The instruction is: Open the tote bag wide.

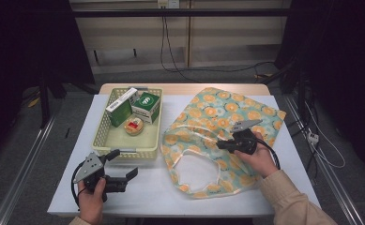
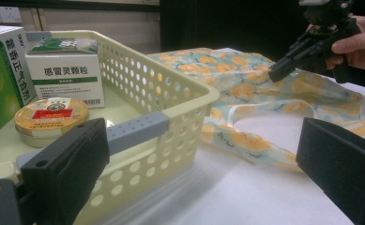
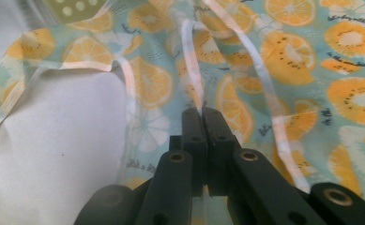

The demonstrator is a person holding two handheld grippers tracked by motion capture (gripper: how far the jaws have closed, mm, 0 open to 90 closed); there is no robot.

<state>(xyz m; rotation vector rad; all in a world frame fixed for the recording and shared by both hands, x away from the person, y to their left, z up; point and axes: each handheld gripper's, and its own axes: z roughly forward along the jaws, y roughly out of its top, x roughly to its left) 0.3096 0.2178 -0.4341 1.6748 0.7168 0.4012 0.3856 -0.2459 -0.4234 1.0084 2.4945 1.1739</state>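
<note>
Jaws pinching upright bag (image 3: 274,70) edge

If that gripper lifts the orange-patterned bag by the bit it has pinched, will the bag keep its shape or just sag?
Probably sag: the bag lies creased and rumpled on the table, so it looks like thin, floppy film. It likely weighs little. The right gripper is shut on a narrow edge strip, which might slip out if tugged.

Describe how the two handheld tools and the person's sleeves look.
Both tools are black with two blocky jaws. The left tool carries a grey three-cornered plate with small holes and a looping black cable. The right tool has the same plate and cable. The right arm wears a beige sleeve.
</note>
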